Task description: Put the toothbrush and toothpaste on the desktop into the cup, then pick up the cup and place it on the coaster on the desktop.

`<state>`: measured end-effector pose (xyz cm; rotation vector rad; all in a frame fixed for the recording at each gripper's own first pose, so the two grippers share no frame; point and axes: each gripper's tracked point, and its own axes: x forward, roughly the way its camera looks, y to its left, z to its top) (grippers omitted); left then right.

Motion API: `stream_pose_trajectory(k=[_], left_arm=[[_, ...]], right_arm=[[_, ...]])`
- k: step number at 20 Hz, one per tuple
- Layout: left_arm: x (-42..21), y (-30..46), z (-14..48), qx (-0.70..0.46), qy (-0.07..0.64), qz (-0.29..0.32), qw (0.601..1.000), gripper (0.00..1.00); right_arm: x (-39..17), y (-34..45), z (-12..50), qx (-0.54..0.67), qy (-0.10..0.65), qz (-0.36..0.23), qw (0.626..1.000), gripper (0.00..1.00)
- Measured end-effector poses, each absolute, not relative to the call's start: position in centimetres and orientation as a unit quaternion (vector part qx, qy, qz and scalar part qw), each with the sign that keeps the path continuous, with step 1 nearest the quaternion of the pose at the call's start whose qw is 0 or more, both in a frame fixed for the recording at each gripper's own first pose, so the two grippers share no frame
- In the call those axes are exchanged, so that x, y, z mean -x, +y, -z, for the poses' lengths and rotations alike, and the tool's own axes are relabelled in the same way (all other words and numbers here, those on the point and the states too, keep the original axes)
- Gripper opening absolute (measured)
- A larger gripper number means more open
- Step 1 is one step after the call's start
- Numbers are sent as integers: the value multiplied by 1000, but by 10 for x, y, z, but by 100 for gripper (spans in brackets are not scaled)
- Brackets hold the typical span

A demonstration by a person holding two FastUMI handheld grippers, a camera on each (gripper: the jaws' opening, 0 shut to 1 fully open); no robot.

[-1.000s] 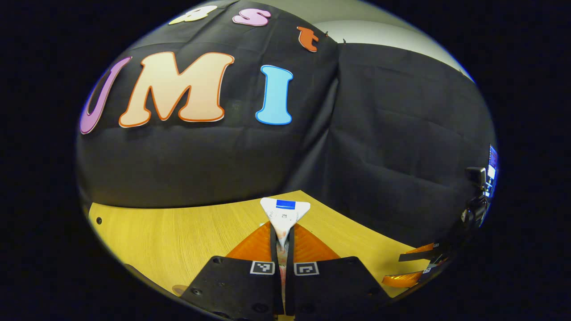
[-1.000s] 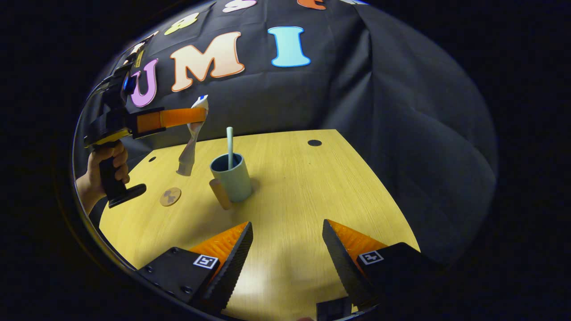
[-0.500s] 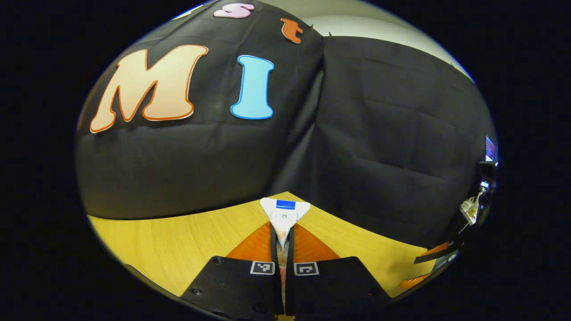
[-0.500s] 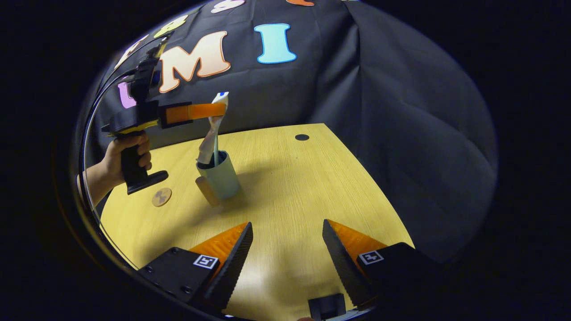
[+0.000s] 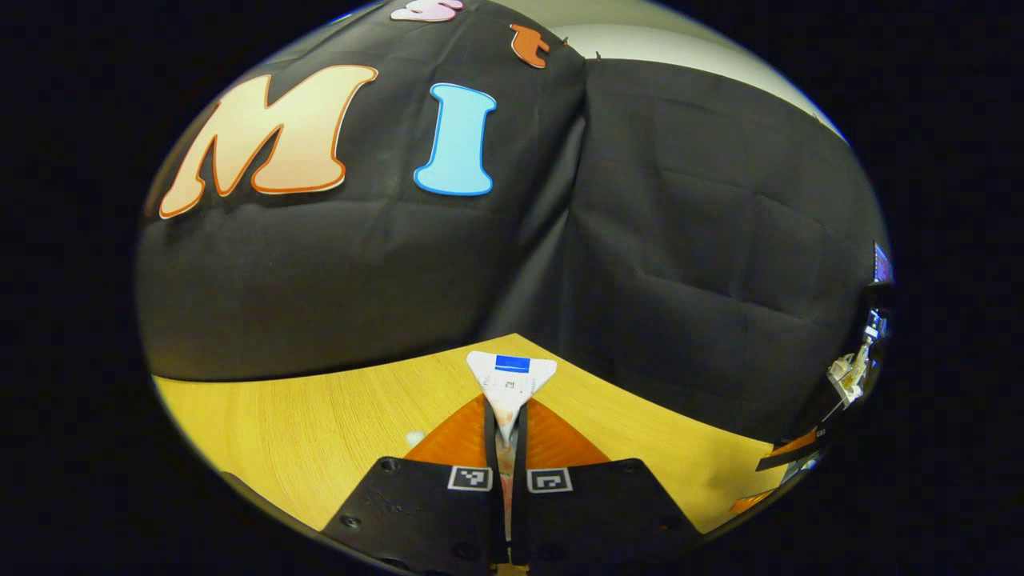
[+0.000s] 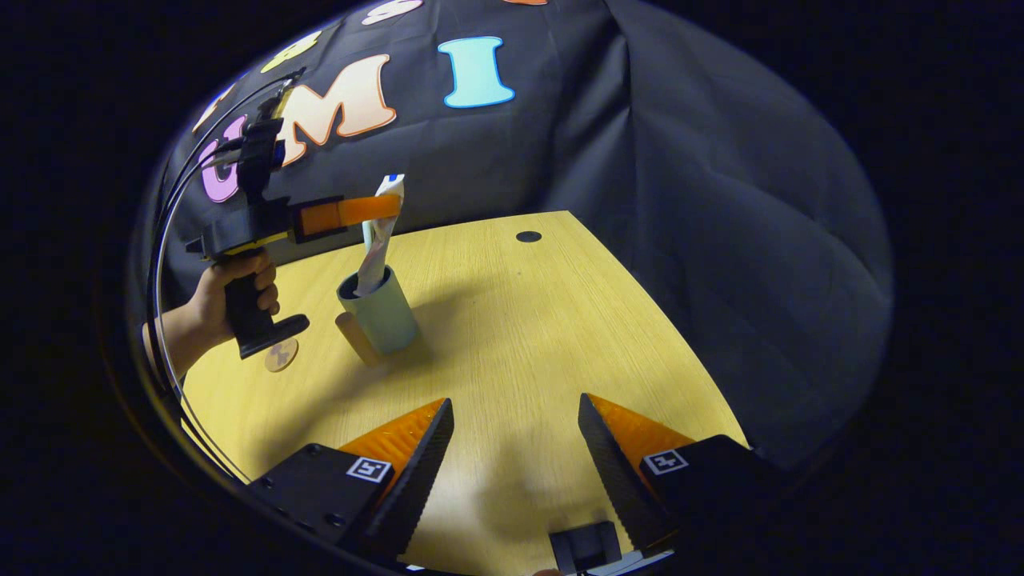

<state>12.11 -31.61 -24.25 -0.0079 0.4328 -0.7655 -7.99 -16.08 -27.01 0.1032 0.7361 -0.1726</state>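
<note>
In the left gripper view my left gripper (image 5: 506, 428) is shut on the crimped end of the white toothpaste tube (image 5: 512, 378). The right gripper view shows that same left gripper (image 6: 388, 206) holding the toothpaste tube (image 6: 376, 252) upright, its lower end inside the pale green cup (image 6: 384, 314). A light toothbrush handle (image 6: 366, 233) stands in the cup behind the tube. The cup has a wooden handle and stands on the yellow wooden desktop (image 6: 512, 336). A small round coaster (image 6: 279, 355) lies left of the cup, under the hand. My right gripper (image 6: 516, 436) is open above the near desktop, holding nothing.
A dark round hole (image 6: 528, 237) sits near the desktop's far edge. The black cloth wall (image 6: 680, 160) closes the back and right. A person's hand (image 6: 216, 300) grips the left gripper's handle. The right gripper's fingers (image 5: 788, 460) appear at the far right of the left gripper view.
My left gripper carried the toothpaste tube right from beside the cup to over it and lowered it, so its lower end now sits inside the cup. My right gripper stayed open.
</note>
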Motion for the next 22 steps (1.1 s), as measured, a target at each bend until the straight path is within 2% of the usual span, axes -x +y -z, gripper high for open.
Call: stream_pose_trajectory(k=[1,2,3,5,6,7,10,12,13,14,15,17,18,19,20,21,22], left_arm=[[-120,-314,245,0,208,369,906,1],[-117,-312,246,-2,206,367,907,1],[-116,-311,249,-5,206,364,908,1],[-113,-307,256,-8,211,359,909,4],[-110,-305,258,-8,216,357,909,2],[-109,-302,260,-7,219,354,909,2],[-106,-298,260,-3,216,348,912,2],[-103,-297,262,-5,217,349,912,3],[-102,-297,261,-6,218,348,912,4],[-102,-295,262,-7,220,346,912,5],[-101,-294,262,-5,221,345,912,6],[-99,-289,260,-1,221,337,915,6],[-96,-287,258,3,221,337,915,7],[-94,-285,257,4,223,336,915,10],[-90,-284,256,6,224,338,914,10],[-88,-281,257,9,228,338,913,13],[-83,-279,259,13,236,337,911,17]], right_arm=[[77,-161,270,-48,359,86,928,98],[74,-161,268,-48,358,87,929,94],[70,-159,267,-49,357,86,929,98],[69,-157,269,-50,355,84,930,98],[69,-156,270,-51,354,82,930,98],[71,-157,267,-51,352,81,931,94],[65,-151,268,-52,352,75,932,94],[63,-149,268,-51,352,72,932,98],[61,-149,267,-51,352,70,932,94],[62,-148,267,-51,350,69,933,98],[62,-149,266,-51,349,69,933,94],[57,-149,267,-51,346,66,934,94],[53,-150,268,-51,343,66,935,98],[48,-151,268,-51,341,65,936,94],[43,-150,268,-52,340,63,937,94],[38,-151,269,-53,338,62,938,98],[32,-150,269,-53,336,60,938,94]])
